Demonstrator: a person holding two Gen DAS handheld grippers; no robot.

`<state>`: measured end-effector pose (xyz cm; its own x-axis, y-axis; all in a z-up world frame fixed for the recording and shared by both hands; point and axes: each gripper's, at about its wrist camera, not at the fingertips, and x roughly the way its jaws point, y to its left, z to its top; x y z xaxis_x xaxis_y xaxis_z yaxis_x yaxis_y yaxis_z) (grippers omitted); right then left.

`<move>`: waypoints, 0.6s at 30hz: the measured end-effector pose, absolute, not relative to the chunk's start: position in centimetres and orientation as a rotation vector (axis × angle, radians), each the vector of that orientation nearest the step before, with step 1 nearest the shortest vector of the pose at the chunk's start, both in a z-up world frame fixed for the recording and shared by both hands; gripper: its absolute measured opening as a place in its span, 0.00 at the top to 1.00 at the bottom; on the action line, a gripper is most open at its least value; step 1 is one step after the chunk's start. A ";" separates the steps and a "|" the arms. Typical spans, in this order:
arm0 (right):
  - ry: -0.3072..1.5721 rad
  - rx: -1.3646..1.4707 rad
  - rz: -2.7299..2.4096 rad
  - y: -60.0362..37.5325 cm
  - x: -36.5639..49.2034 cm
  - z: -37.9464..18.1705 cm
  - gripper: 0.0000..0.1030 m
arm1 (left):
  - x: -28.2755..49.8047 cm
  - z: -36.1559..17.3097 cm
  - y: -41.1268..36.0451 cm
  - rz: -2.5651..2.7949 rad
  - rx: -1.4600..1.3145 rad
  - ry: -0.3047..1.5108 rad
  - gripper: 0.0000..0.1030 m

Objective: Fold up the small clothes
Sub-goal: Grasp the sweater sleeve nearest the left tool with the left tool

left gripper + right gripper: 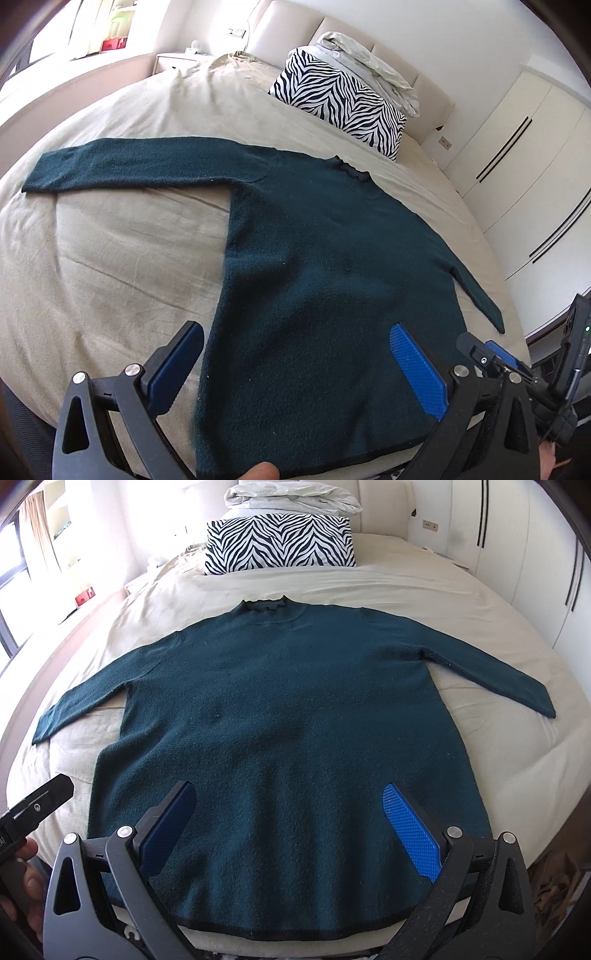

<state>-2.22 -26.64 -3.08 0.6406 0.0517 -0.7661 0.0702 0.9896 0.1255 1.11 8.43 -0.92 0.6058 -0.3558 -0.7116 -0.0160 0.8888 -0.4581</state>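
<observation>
A dark teal knit sweater (291,709) lies flat on the bed, collar towards the pillows, both sleeves spread out to the sides, hem nearest me. It also shows in the left wrist view (314,258). My left gripper (295,354) is open and empty, hovering over the sweater's lower left part. My right gripper (288,812) is open and empty, above the middle of the sweater near the hem. The right gripper's body shows at the right edge of the left wrist view (517,365).
The beige bed sheet (424,583) surrounds the sweater. A zebra-striped pillow (279,544) with folded white bedding (291,496) on it stands at the headboard. White wardrobe doors (535,546) are on the right, a window on the left.
</observation>
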 end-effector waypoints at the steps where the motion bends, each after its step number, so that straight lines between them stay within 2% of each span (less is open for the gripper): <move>1: 0.862 0.159 0.011 -26.4 -2.2 -2.9 0.00 | 1.5 -0.9 9.6 -0.230 -0.505 0.903 0.00; 6: 0.781 0.205 0.108 -24.9 -1.9 -1.3 0.00 | 2.3 -0.4 13.3 -0.159 -0.521 0.838 0.00; 10: 0.719 0.208 0.131 -24.2 -1.5 0.0 0.00 | 3.3 -2.0 15.5 -0.143 -0.601 0.916 0.00; 15: 0.681 0.203 0.139 -24.0 -0.5 1.5 0.00 | 3.6 -3.8 21.2 -0.058 -0.778 0.833 0.00; 18: 0.674 0.207 0.142 -24.1 0.6 2.0 0.00 | 4.5 -4.2 26.2 0.017 -0.895 0.717 0.01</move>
